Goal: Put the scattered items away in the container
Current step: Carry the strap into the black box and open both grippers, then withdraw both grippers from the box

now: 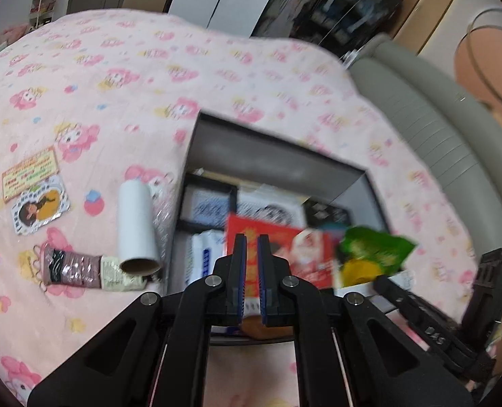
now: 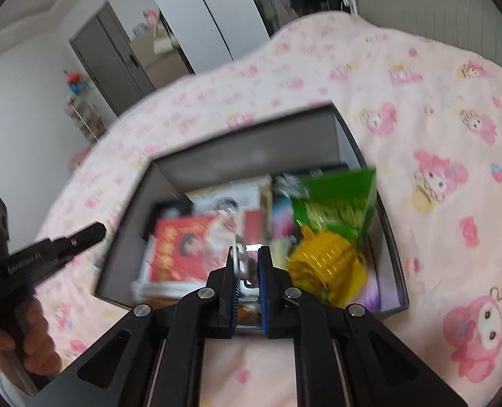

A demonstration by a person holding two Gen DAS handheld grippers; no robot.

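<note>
Both the left gripper [image 1: 249,237] and the right gripper [image 2: 248,254] are hanging closed and empty above the grey box [image 1: 271,156]. The cardboard tube [image 1: 136,225], lying at mid-left on the blanket [image 1: 115,68], is looking light, stiff and crushable; grasping it mid-length seems best.

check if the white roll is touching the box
Cannot tell: in the left wrist view the white roll lies beside the box, but crinkled clear wrap hides any gap.

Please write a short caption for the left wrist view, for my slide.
Shut left gripper above the grey box of packets, while a white roll and cards lie on the pink blanket.
</note>
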